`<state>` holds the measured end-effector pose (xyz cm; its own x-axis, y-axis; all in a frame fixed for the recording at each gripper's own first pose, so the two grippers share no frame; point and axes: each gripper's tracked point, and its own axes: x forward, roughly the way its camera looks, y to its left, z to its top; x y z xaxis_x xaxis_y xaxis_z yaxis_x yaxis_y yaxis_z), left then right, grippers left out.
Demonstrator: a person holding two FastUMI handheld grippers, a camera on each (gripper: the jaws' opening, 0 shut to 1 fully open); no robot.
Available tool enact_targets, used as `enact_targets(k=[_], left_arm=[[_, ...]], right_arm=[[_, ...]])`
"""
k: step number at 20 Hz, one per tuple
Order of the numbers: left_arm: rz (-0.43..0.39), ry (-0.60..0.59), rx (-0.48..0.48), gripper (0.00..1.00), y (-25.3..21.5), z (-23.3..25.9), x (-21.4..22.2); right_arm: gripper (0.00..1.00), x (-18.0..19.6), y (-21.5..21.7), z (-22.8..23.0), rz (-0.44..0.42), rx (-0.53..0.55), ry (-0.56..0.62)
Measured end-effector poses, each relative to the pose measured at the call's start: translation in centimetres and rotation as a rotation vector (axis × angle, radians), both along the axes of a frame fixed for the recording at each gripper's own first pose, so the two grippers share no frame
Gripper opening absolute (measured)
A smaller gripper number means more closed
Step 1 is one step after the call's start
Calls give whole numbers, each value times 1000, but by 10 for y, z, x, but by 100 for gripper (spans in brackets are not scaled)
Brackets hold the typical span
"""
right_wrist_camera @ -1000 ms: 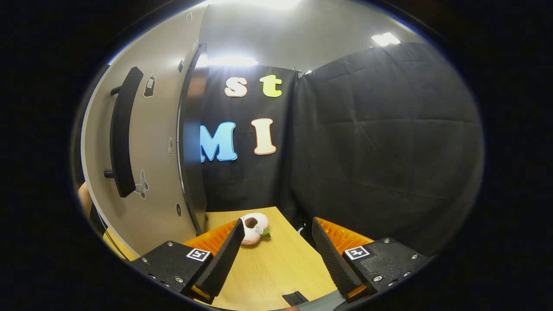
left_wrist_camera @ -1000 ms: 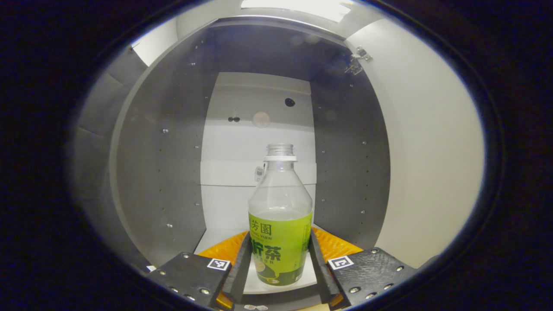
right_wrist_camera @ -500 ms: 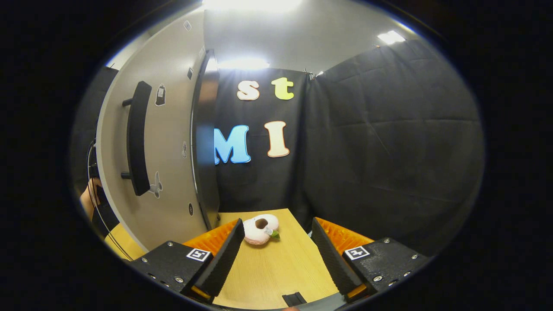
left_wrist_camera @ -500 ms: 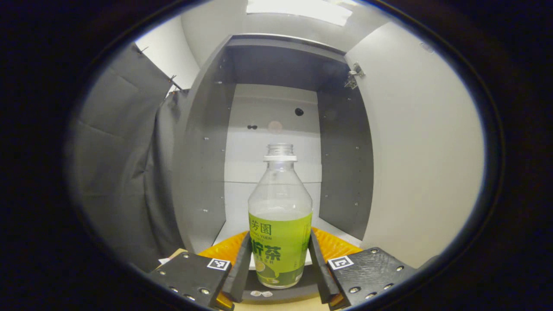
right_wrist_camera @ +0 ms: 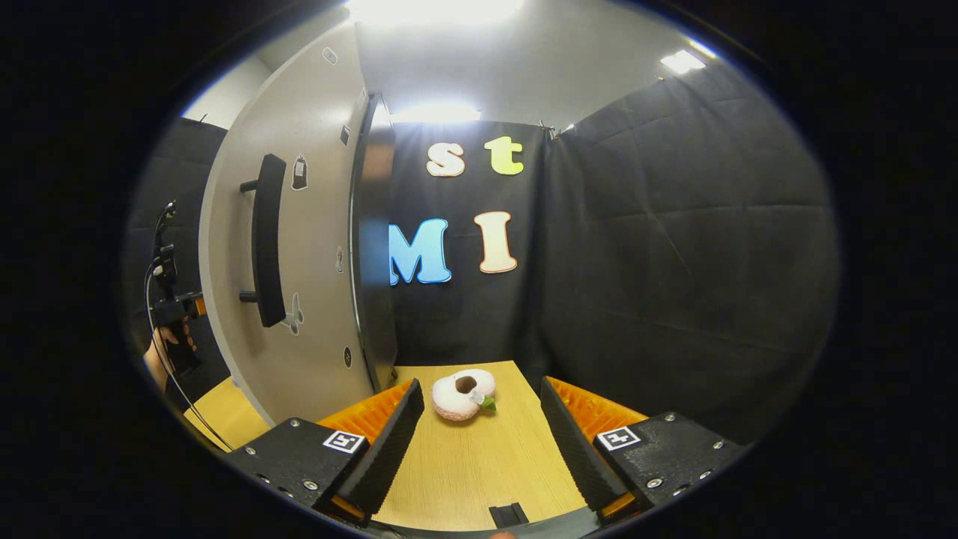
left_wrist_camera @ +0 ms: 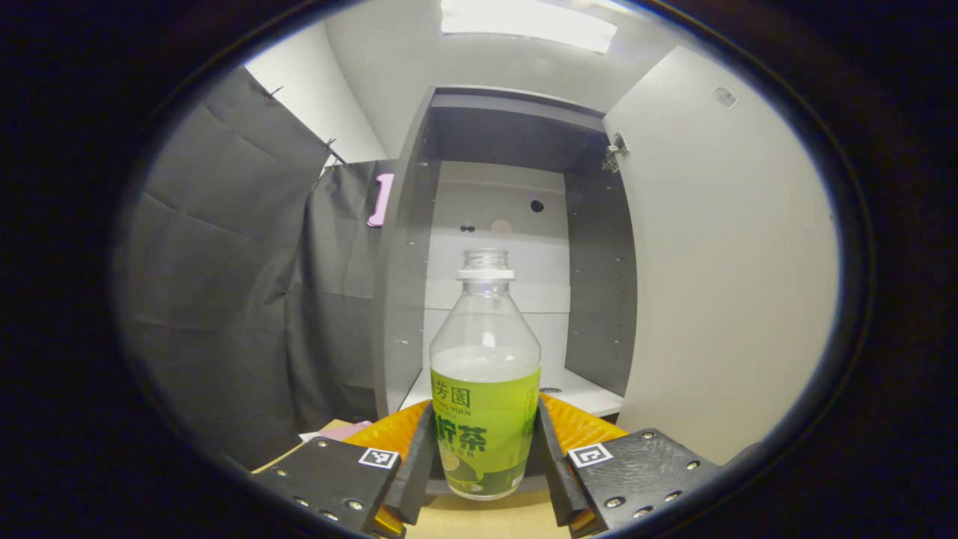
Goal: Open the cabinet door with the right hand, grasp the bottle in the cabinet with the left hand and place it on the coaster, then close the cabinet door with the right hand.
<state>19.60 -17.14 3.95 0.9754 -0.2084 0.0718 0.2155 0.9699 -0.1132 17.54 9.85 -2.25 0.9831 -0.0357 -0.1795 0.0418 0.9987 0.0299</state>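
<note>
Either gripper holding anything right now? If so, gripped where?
The left gripper holds the bottle, its fingers pressing both sides of the lower body over the green label. The right gripper is open and holds nothing.

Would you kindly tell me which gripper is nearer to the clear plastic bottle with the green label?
Left. The left gripper is shut on the clear plastic bottle with the green label, just outside the grey cabinet. The right gripper hangs open over the wooden table beyond the open door.
</note>
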Motion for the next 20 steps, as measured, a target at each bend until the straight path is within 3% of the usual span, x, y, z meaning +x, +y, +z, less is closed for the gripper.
enact_targets(k=[3,7,8,14,15,16,19,20], left_arm=[[24,12,-2,63,12,-12,-24],[47,22,7,71,26,-36,-53],[53,25,14,63,28,-43,-60],[62,51,50,71,38,-86,-93],[59,57,48,67,38,-93,-98],[61,66,46,72,39,-102,-106],[72,96,61,72,42,-129,-117],[70,102,65,67,40,-139,-121]], right_arm=[[97,-2,1,0,20,15,-5],[97,-3,3,-3,50,25,-2],[96,-3,6,-3,61,27,0],[96,-1,14,-3,89,11,-10],[96,1,15,-3,90,14,-9],[96,1,16,-3,92,16,-8],[96,5,18,-6,93,14,-4],[96,6,17,-6,89,15,0]])
